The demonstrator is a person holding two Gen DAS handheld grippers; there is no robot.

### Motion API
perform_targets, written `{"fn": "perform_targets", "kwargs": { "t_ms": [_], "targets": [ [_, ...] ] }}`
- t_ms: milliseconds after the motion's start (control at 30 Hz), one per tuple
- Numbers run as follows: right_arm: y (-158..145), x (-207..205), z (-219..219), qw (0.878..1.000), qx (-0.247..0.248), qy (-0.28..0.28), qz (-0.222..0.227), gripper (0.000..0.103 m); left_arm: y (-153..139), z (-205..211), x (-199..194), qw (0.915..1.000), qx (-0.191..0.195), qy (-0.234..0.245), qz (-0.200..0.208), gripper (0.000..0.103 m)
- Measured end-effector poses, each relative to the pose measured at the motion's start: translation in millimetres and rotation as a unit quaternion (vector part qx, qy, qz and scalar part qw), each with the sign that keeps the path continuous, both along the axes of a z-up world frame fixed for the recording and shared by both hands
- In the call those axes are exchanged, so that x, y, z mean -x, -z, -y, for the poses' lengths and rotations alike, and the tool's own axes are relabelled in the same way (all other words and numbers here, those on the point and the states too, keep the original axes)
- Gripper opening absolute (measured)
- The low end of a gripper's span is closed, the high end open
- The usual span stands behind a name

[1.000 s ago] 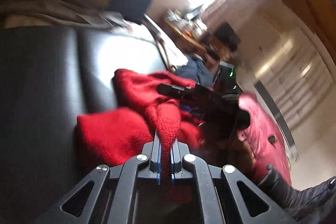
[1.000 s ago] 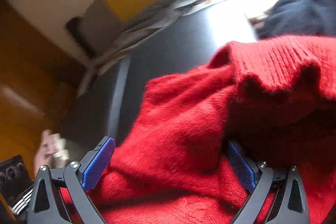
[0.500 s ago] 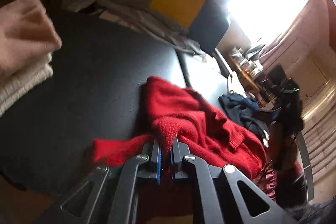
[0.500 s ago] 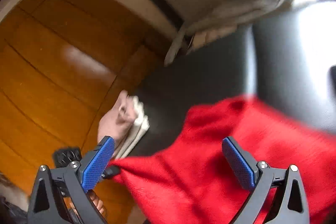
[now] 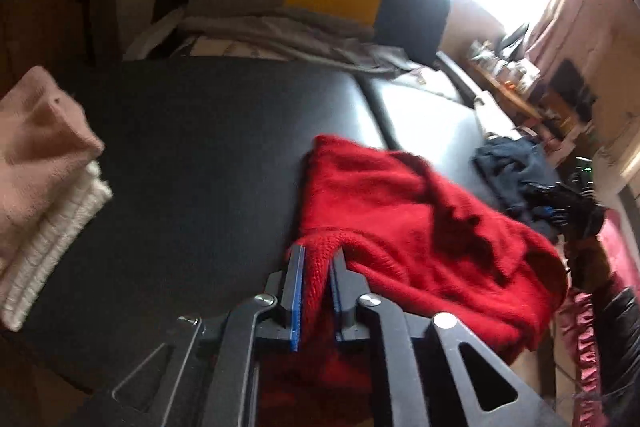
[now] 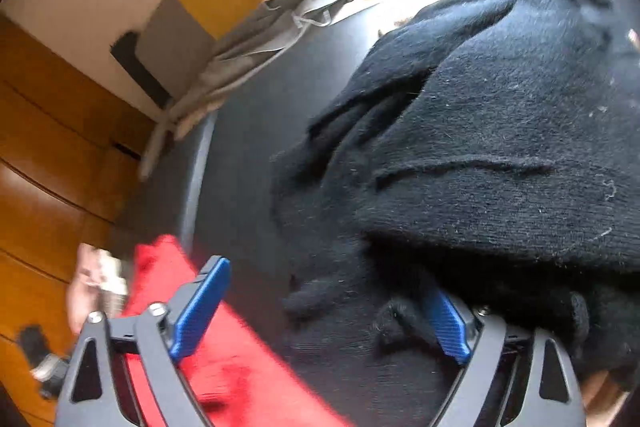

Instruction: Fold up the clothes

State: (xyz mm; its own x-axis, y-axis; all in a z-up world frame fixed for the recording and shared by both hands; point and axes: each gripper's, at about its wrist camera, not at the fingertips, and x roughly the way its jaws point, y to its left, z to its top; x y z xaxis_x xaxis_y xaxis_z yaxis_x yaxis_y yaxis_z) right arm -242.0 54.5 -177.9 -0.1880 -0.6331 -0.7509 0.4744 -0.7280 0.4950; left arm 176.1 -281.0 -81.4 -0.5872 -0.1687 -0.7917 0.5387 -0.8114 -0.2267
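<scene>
Dark tabletop (image 5: 208, 155) | folded stack (image 5: 36, 179) at left edge | red sweater (image 5: 400, 219) crumpled at near edge, left gripper (image 5: 318, 291) fingers releasing its hem | right gripper (image 6: 320, 311) fingers wide, closing around unfolded black garment (image 6: 500, 147).

Bare black tabletop (image 5: 192, 163) between folded pile (image 5: 44, 179) and red sweater (image 5: 400, 227); black garment (image 6: 480, 147) blocks right.

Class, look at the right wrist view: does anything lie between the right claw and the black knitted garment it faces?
Nothing visible does. The right claw is closing, with the black knitted garment directly ahead and its near edge already reaching one pad. The red sweater lies off to the side, not between them.
</scene>
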Motion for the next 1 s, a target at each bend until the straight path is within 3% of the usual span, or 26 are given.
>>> {"fn": "perform_targets", "kwargs": {
  "t_ms": [200, 300, 400, 567, 700, 767, 867, 1000],
  "targets": [
    [-1.0, 38.7, -51.9, 0.993, -0.084, 0.054, -0.063, 0.090, 15.0, 20.2, -8.0, 0.9974, 0.017, -0.028, 0.064, 0.013],
    [-6.0, 57.2, -79.5, 0.985, -0.130, 0.080, -0.077, 0.102, 2.9, 25.4, -15.0, 0.9979, 0.019, -0.052, 0.034, 0.013],
    [-15.7, 51.4, -77.8, 0.973, -0.197, 0.069, -0.100, 0.103, -16.2, 10.7, 4.0, 0.9994, 0.021, -0.008, -0.026, 0.020],
    [-53.2, -42.5, -39.5, 0.970, -0.163, -0.058, -0.169, 0.103, -2.4, -43.4, 75.7, 0.9916, 0.038, 0.123, -0.013, 0.020],
    [-58.1, -144.4, -10.4, 0.952, -0.157, -0.165, -0.206, 0.103, 18.4, -81.7, 118.3, 0.9793, 0.055, 0.191, 0.038, 0.020],
    [-54.2, -188.4, -1.5, 0.936, -0.171, -0.199, -0.233, 0.103, 25.3, -94.4, 123.7, 0.9732, 0.018, 0.224, 0.047, 0.020],
    [-36.9, -227.1, 10.1, 0.901, -0.226, -0.232, -0.289, 0.103, 32.7, -100.6, 112.2, 0.9678, -0.072, 0.239, 0.036, 0.020],
    [-17.4, -241.2, 17.0, 0.889, -0.245, -0.234, -0.307, 0.103, 48.5, -113.7, 87.9, 0.9589, -0.141, 0.244, 0.035, 0.021]
  ]
}}
